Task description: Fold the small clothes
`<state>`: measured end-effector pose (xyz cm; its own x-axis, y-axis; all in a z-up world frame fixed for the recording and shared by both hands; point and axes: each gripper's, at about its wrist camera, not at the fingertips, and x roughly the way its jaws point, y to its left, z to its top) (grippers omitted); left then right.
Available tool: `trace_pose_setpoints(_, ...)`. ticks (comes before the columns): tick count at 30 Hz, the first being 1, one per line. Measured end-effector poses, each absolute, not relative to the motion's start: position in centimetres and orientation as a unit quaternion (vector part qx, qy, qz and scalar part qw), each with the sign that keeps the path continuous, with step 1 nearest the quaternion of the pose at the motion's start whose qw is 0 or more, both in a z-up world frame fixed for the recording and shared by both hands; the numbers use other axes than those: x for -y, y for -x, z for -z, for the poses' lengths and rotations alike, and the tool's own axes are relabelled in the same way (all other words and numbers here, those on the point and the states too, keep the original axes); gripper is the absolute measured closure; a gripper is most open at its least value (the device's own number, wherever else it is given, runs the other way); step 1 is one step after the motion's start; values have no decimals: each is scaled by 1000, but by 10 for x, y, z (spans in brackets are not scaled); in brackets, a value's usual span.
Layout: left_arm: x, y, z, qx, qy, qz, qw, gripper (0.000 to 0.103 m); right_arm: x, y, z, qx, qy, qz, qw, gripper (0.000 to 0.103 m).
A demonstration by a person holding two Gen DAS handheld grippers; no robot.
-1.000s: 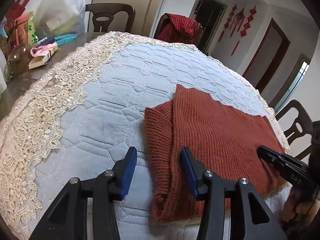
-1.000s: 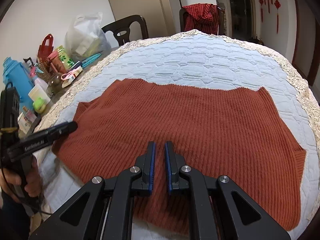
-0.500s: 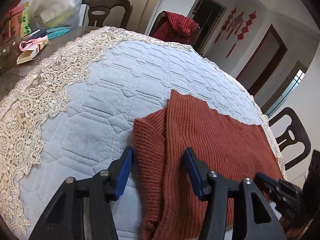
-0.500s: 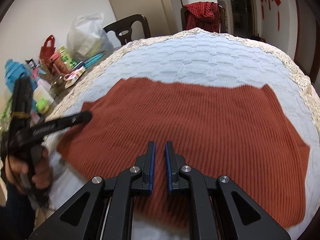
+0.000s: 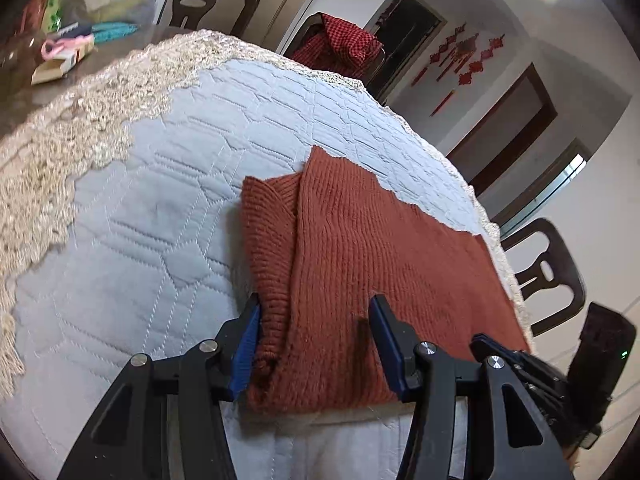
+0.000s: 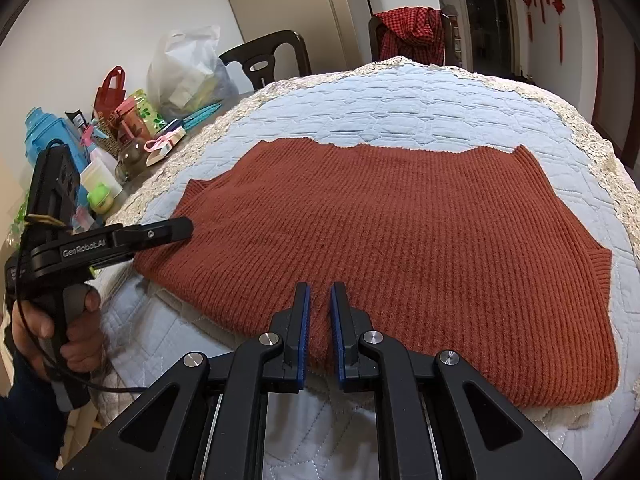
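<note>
Sweater [image 6: 392, 240] lies flat on the quilted desk [image 6: 420, 108], near its front edge. Left claw [image 5: 316, 332], spread wide, has moved in from the bare quilt to straddle the sweater's left edge, so a pinch there looks next. Right claw [image 6: 319, 316] stays nearly pressed together over the hem; whether it pinches knit I cannot tell. Far left, a plastic bag [image 6: 188, 68] holds unclear items.

Sweater [image 6: 400, 232]: rust-red, ribbed knit. Quilt [image 6: 400, 108]: pale blue, hexagon stitching, cream lace border. Gripper pads [image 5: 246, 344]: blue. Far chair garment [image 6: 412, 28]: red-black check.
</note>
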<state>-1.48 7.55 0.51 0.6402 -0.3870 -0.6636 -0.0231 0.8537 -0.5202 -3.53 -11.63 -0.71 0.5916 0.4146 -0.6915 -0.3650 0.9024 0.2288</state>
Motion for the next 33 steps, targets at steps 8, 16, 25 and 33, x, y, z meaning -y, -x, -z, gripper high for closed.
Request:
trace_pose_setpoints(8,-75,16,-1,-417,285,122,855,69,122,42,8,-395,-40,-228,889,93)
trace_pose_setpoints(16,-71,14,-37,-372,297,165,864,81,131,41,8,-399,-61,-240,883,93)
trace_pose_setpoints(25,16,-8,-90,-345,222,272,871,83,165,45,0,-384,-86,-201,897,93)
trace_pose_setpoints(33,96,-38,-50,-423,181,332,824,84,221,54,-3,-375,-136,-145,906,93)
